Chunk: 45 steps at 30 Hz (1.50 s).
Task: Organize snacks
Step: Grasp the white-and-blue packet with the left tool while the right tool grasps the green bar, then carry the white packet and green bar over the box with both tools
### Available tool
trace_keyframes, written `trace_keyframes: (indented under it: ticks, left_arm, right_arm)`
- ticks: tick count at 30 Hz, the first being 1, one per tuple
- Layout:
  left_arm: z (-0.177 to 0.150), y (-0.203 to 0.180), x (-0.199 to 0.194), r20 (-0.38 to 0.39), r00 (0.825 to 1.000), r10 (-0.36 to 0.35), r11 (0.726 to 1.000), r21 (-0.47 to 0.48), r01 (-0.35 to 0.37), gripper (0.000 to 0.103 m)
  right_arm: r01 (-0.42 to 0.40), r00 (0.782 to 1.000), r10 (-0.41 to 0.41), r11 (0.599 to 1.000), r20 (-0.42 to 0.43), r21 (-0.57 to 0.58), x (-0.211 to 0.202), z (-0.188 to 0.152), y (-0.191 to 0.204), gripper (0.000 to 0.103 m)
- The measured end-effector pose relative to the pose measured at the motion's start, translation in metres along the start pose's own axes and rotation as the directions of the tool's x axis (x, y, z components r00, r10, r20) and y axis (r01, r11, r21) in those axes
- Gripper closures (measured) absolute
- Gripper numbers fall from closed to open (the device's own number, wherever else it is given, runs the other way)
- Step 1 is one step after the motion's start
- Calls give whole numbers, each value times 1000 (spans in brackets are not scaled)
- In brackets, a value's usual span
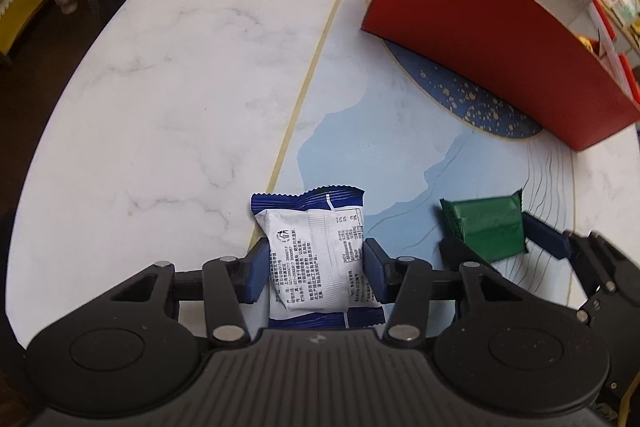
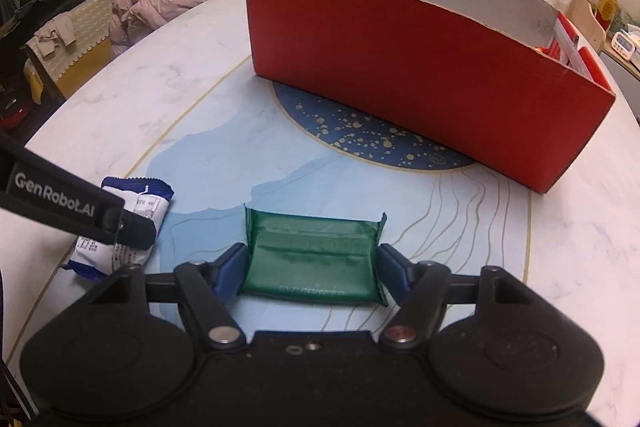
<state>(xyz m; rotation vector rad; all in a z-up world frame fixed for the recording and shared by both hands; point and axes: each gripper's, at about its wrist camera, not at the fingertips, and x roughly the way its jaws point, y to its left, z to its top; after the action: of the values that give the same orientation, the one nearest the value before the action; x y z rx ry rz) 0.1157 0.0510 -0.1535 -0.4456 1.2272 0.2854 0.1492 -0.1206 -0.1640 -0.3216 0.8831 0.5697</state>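
Two crinkly foil packets lie gripped: left jaws clench the white-blue packet point(image 1: 318, 255), right jaws the green packet point(image 2: 313, 257).

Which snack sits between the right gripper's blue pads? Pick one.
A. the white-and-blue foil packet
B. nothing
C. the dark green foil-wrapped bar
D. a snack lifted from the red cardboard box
C: in the right wrist view the dark green foil-wrapped bar lies on the table between the right gripper's pads.
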Motion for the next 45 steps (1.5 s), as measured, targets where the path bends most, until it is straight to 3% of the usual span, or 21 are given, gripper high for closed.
trace_keyframes:
  ticks: [6, 16, 25, 33, 39, 45]
  left_arm:
    - [0, 8, -3, 5, 1000, -23, 998, -51, 23, 55]
    - [5, 10, -19, 44, 998, -44, 998, -50, 46, 55]
    - [27, -10, -51, 123, 988, -91, 996, 11, 91, 55]
    - [64, -49, -84, 228, 960, -160, 984, 108, 139, 55]
    - [96, -78, -94, 275, 943, -189, 973, 179, 143, 55]
    - [126, -105, -89, 285, 939, -192, 964, 235, 126, 55]
  right_arm:
    - [12, 1000, -12, 1000, 2, 26, -4, -1, -6, 36]
    - [1, 1000, -3, 998, 28, 64, -22, 1, -15, 38]
    - [-5, 995, -5, 996, 103, 89, -57, 26, -32, 38]
    - [24, 979, -44, 995, 198, 100, -82, 64, -57, 38]
    - [60, 967, -83, 993, 239, 103, -86, 92, -78, 38]
    - [78, 965, -102, 991, 242, 108, -77, 118, -97, 38]
